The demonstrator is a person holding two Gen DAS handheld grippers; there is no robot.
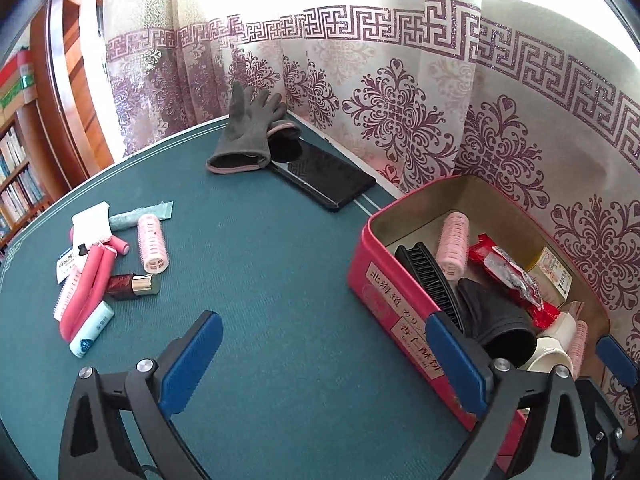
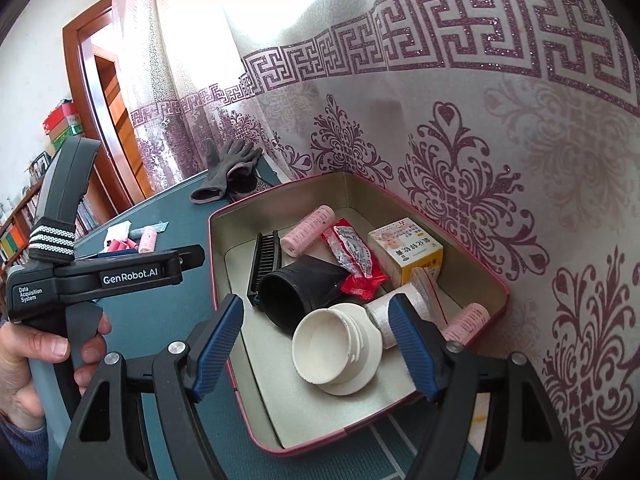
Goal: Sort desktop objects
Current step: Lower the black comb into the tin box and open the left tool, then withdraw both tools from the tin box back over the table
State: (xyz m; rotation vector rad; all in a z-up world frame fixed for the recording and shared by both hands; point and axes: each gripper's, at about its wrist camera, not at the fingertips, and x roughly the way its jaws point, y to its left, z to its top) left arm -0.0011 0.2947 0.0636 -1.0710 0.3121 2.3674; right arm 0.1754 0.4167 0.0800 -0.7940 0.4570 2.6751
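Observation:
A red tin (image 1: 372, 280) stands on the right of the green table. It holds a pink hair roller (image 1: 452, 246), a black comb (image 1: 428, 276), a red packet (image 1: 508, 276), a black cup (image 1: 500, 328), a white lid (image 2: 328, 348) and a small yellow-white box (image 2: 404, 250). My left gripper (image 1: 320, 336) is open and empty, with its right finger over the tin's near wall. My right gripper (image 2: 316, 312) hangs open over the tin; the lid lies below, apart from its pads. Loose items sit at the left: a pink roller (image 1: 152, 243), pink foam rods (image 1: 90, 280), a lipstick (image 1: 132, 285) and a white tube (image 1: 92, 330).
Grey gloves (image 1: 244, 132) and a flat black case (image 1: 332, 178) lie at the table's far edge by the patterned curtain (image 1: 400, 120). A bookshelf (image 1: 16, 184) stands beyond the left edge. In the right wrist view a hand (image 2: 36, 356) holds the left gripper's handle.

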